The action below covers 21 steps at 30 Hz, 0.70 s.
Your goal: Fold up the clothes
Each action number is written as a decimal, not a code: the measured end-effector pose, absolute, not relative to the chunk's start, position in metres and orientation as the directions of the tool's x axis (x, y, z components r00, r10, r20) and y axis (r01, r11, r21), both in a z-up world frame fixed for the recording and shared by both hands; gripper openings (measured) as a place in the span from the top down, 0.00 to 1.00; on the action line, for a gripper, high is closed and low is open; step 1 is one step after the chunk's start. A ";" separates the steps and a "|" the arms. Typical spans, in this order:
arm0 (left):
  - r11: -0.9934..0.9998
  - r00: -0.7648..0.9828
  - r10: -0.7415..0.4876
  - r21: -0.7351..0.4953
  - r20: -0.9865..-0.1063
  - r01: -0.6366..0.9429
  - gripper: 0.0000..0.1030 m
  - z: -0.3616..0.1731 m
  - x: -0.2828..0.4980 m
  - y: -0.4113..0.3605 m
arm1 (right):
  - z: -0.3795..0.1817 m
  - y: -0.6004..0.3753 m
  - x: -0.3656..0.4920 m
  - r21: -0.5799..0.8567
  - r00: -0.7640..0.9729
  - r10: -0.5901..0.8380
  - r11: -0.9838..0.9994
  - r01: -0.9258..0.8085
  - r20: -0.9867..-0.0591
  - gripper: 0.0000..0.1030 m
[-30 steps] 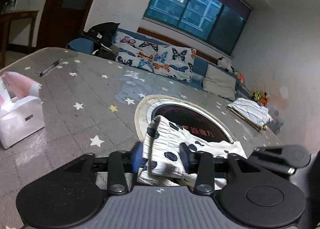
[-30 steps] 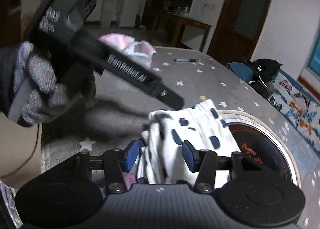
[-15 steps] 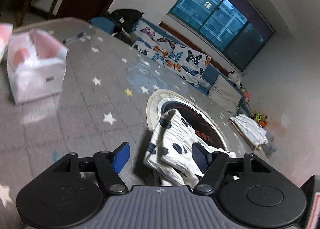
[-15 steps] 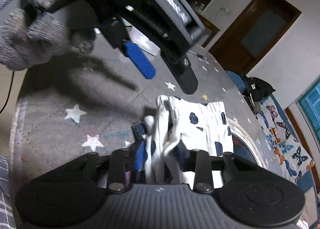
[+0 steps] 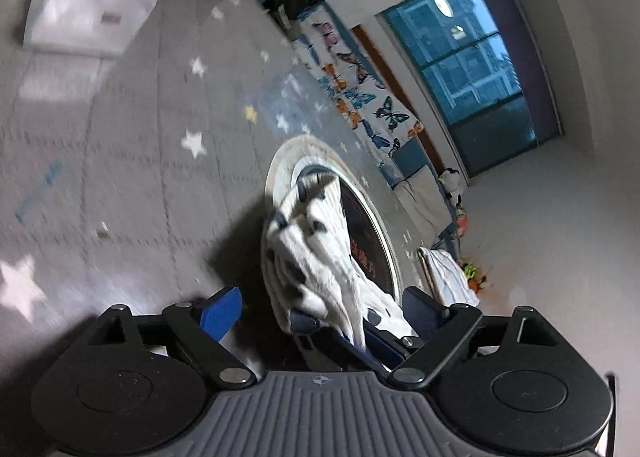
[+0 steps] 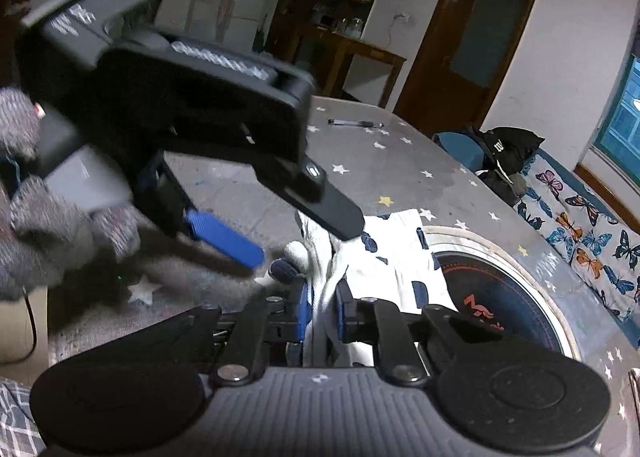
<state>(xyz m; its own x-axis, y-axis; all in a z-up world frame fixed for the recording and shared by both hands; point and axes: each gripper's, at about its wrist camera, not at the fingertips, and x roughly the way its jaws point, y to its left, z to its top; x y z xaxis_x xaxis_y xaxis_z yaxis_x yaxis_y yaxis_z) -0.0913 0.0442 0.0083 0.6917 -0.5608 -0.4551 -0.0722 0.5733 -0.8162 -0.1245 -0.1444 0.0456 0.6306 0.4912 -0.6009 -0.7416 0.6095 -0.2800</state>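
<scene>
Grey and dotted with little white stars, the bench [image 6: 400,161] is the biggest thing here. A round plate [image 6: 500,297] with a dark middle sits in it. Far off on the bench stand a white box [image 5: 88,5] and a pen [image 6: 354,122].

The cloth [image 6: 400,253] is white with dark blue spots. It lies bunched on the bench, partly over the near rim of the round plate. Its long way runs from the right gripper out toward the middle of the bench.

The right gripper [image 6: 320,311] is clenched on the near edge of the cloth. Its blue pads [image 6: 303,311] pinch a thick wad of folds between them.

The left gripper [image 5: 320,311] is spread wide and grasps nothing. In the right view it hangs just above the cloth, coming in from the left. One black finger [image 6: 320,201] points over the far folds, and the blue pad of the other sits off to the left. In the left view the cloth fills the gap between its fingers and stretches straight ahead.

So the cloth is right in front of both. The right one already has it. I think the left one needs to drop a little and close on the loose edge beside the right one's hold. The left view is blurry, so I cannot tell if it touches the cloth yet.
</scene>
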 end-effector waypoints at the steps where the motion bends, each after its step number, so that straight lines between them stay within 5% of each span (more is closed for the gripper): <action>1: 0.561 0.684 -0.569 -0.824 -0.456 -0.082 0.13 0.006 -0.089 0.042 | 0.047 -0.146 -0.125 -0.276 0.632 0.494 0.612 -0.741 -0.597 0.88; 5: 0.541 0.667 -0.587 -0.835 -0.460 -0.100 0.17 -0.001 -0.079 0.033 | 0.050 -0.152 -0.129 -0.262 0.634 0.506 0.622 -0.738 -0.585 0.89; 13: 0.531 0.667 -0.582 -0.838 -0.466 -0.122 0.59 -0.010 -0.075 0.036 | 0.047 -0.160 -0.138 -0.249 0.624 0.524 0.615 -0.748 -0.580 0.88; 21: 0.575 0.673 -0.550 -0.809 -0.495 -0.125 0.66 -0.014 -0.080 0.043 | 0.059 -0.196 -0.133 -0.085 0.580 0.563 0.670 -0.737 -0.590 0.75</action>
